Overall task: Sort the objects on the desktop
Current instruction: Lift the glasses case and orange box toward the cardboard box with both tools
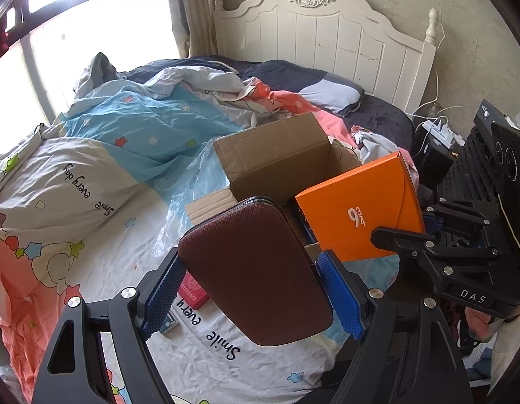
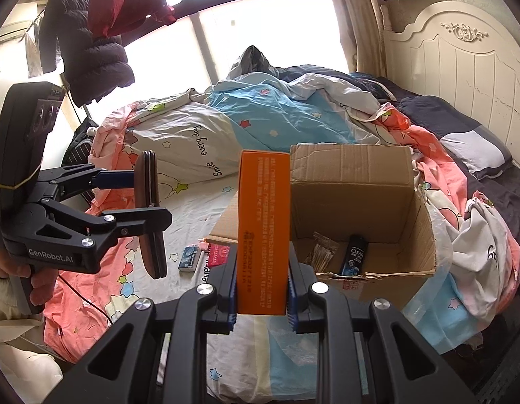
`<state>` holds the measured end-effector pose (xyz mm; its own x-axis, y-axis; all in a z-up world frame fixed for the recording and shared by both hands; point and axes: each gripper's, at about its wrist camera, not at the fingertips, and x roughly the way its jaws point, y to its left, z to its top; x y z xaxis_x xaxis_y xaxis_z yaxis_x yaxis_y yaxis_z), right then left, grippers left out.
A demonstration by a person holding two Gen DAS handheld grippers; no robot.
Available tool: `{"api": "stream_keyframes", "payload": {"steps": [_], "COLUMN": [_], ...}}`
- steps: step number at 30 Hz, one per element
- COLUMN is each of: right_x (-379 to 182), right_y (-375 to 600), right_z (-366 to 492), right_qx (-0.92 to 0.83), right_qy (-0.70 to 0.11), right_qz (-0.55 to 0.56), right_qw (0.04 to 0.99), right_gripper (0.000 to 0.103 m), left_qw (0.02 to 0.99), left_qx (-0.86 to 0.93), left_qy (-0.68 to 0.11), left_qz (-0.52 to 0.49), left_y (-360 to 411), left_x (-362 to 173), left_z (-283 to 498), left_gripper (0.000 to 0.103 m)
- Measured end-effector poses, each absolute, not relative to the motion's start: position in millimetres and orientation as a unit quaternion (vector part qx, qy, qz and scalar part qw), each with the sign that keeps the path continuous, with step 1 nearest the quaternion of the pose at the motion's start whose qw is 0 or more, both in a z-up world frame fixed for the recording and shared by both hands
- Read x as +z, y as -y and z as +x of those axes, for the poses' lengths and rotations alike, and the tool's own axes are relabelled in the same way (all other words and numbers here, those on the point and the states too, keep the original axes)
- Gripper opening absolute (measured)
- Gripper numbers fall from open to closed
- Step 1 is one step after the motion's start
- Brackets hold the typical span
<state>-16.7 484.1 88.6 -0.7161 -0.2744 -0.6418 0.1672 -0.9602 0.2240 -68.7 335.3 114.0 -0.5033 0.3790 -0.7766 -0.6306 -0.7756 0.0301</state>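
A rumpled star-print quilt covers the bed. On it, at two o'clock in the right wrist view, sits an open cardboard box holding a black bottle and a small packet. The right gripper clamps an orange box upright just beside the carton's left wall. At nine o'clock, the left gripper grips a maroon case. A red pack and blue pack lie below.
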Motion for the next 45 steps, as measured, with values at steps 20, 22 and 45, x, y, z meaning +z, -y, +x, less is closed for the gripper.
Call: {"api": "stream_keyframes", "payload": {"steps": [20, 22, 45], "right_x": [64.8, 60.6, 20.6], "right_y": [-546.8, -552.1, -581.9], "right_z": [-40.3, -42.8, -66.9], "right_qx": [-0.922, -0.922, -0.914], "right_qy": [0.089, 0.091, 0.100], "right_qz": [0.370, 0.371, 0.391], "right_qw": [0.068, 0.063, 0.046], "right_gripper": [0.021, 0.021, 0.021], "left_qw": [0.333, 0.336, 0.346], "left_qx": [0.833, 0.831, 0.816], "left_qy": [-0.180, -0.183, -0.184], "left_qz": [-0.403, -0.404, -0.424], "left_y": [-432.7, -439.0, -472.4], "left_x": [91.2, 87.5, 45.7], "left_z": [-92.9, -95.9, -129.0], "left_gripper": [0.082, 0.082, 0.082]}}
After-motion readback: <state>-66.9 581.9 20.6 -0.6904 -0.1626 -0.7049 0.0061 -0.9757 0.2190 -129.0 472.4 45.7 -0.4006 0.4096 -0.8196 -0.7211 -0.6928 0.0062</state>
